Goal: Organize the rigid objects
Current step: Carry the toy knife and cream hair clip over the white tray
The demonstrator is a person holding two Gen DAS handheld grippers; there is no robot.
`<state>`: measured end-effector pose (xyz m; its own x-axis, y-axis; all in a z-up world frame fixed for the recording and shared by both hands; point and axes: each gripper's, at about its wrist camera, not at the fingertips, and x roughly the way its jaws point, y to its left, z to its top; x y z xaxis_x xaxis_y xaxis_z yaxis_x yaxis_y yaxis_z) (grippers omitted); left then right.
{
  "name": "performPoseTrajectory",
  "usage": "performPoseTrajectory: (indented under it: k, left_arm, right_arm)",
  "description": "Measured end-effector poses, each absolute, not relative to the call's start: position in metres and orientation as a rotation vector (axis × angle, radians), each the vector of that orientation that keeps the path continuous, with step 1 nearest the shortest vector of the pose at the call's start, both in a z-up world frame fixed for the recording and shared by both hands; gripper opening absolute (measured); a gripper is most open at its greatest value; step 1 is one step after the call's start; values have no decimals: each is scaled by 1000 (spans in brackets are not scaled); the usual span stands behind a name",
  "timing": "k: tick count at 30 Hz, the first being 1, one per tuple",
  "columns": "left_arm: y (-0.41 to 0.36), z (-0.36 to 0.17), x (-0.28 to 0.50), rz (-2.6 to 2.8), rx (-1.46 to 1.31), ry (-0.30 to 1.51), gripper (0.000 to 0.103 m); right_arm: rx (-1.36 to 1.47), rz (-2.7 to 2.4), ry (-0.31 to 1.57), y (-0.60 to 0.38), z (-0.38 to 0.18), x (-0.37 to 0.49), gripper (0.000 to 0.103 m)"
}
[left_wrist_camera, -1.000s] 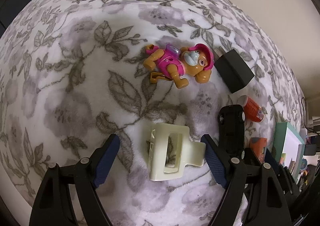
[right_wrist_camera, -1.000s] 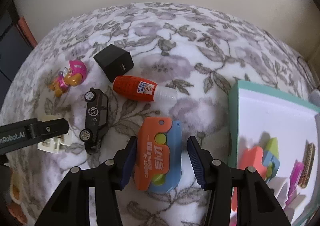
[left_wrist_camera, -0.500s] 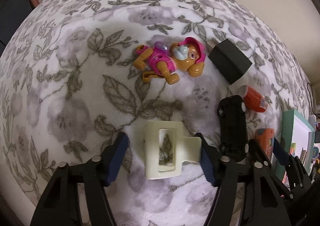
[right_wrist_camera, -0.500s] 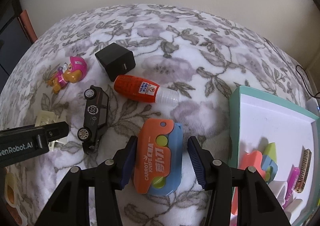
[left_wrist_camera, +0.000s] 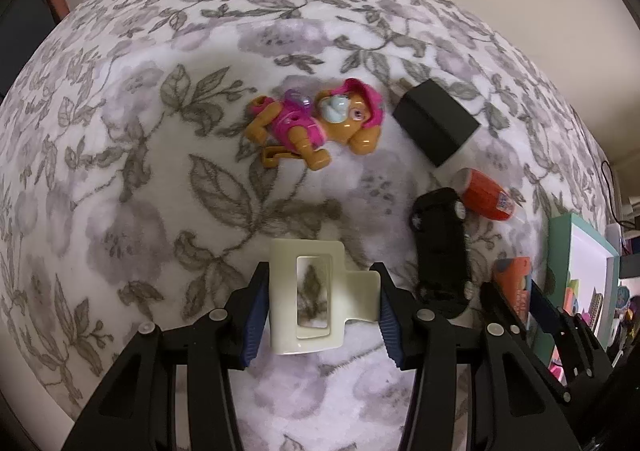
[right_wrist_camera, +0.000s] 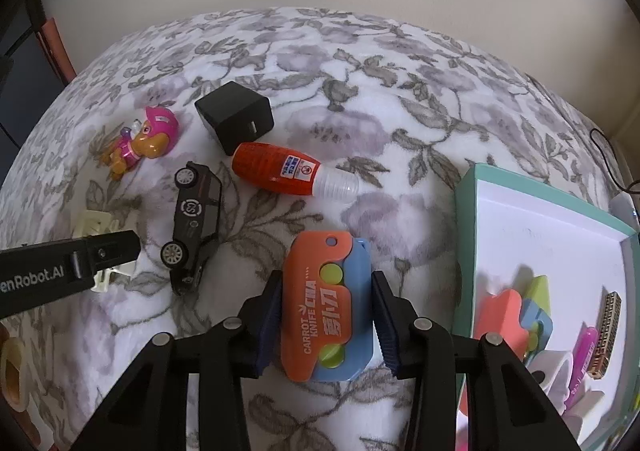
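Note:
My left gripper (left_wrist_camera: 320,315) is shut on a cream hair claw clip (left_wrist_camera: 316,299) that lies on the floral blanket; both pads touch its sides. My right gripper (right_wrist_camera: 326,321) is shut on an orange and blue carrot knife toy (right_wrist_camera: 326,307), pads against both its sides. In the right wrist view the left gripper's finger (right_wrist_camera: 68,267) covers most of the clip (right_wrist_camera: 96,227). The teal box (right_wrist_camera: 540,235) with several small items stands at the right.
A pink pup figure (left_wrist_camera: 316,123), a black cube charger (left_wrist_camera: 436,123), an orange bottle (right_wrist_camera: 288,171) and a black toy car (right_wrist_camera: 194,223) lie on the blanket between the grippers and the far wall. The wall runs behind the bed.
Both grippers have closed: the left fingers came in onto the cream clip, the right fingers onto the carrot knife toy. The left gripper also moved slightly forward.

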<state>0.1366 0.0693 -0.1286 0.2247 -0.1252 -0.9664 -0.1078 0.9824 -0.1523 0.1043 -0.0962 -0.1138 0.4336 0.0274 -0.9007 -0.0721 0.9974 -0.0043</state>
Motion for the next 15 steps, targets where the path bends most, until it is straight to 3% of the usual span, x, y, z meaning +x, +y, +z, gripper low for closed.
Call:
performPoseTrajectory:
  k: [15]
  left_arm:
    - [34, -87, 132, -69, -182, 1245, 51]
  right_arm:
    - [85, 99, 1085, -110, -88, 90, 45]
